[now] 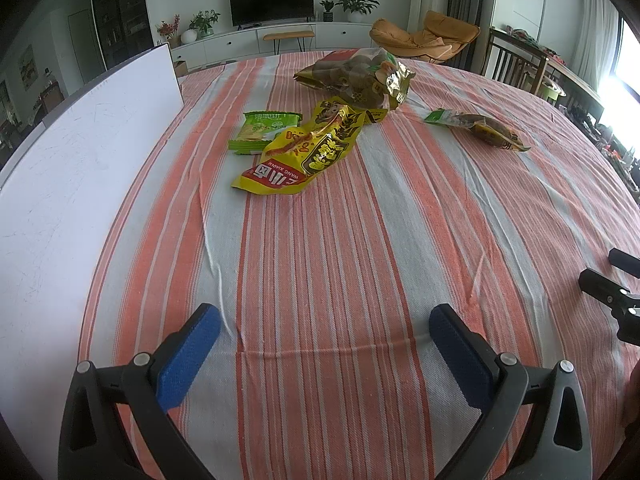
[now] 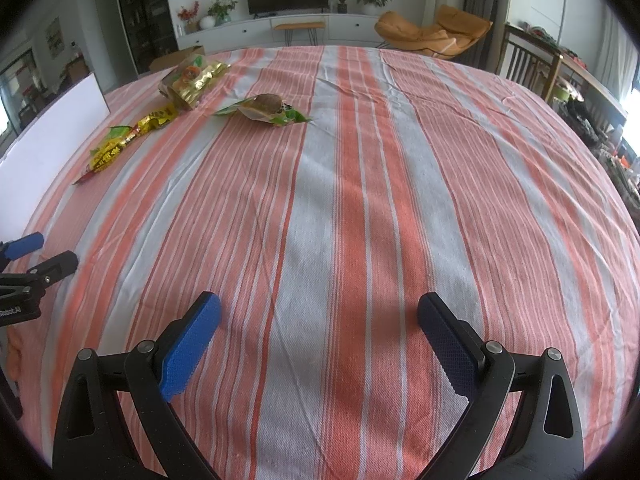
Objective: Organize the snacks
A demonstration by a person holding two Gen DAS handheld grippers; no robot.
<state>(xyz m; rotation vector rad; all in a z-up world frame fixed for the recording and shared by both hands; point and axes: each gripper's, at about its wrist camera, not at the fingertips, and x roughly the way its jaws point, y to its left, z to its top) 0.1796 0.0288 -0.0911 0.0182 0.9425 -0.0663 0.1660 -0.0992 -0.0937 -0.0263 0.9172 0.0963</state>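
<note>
Several snack packs lie at the far side of the striped tablecloth (image 1: 340,260). A yellow pack (image 1: 304,148) lies in the middle, partly over a small green pack (image 1: 262,128). A clear-and-gold bag of brown snacks (image 1: 356,76) lies behind them. A green-ended pack with a brown snack (image 1: 480,126) lies apart to the right. In the right wrist view these are the yellow pack (image 2: 128,140), the gold bag (image 2: 192,80) and the green-ended pack (image 2: 266,110). My left gripper (image 1: 324,328) is open and empty over the near cloth. My right gripper (image 2: 320,320) is open and empty too.
A white board or box (image 1: 80,152) stands along the table's left edge, also in the right wrist view (image 2: 52,136). The right gripper's fingers (image 1: 612,284) show at the left view's right edge. Wooden chairs (image 1: 516,60) stand beyond the table's far right.
</note>
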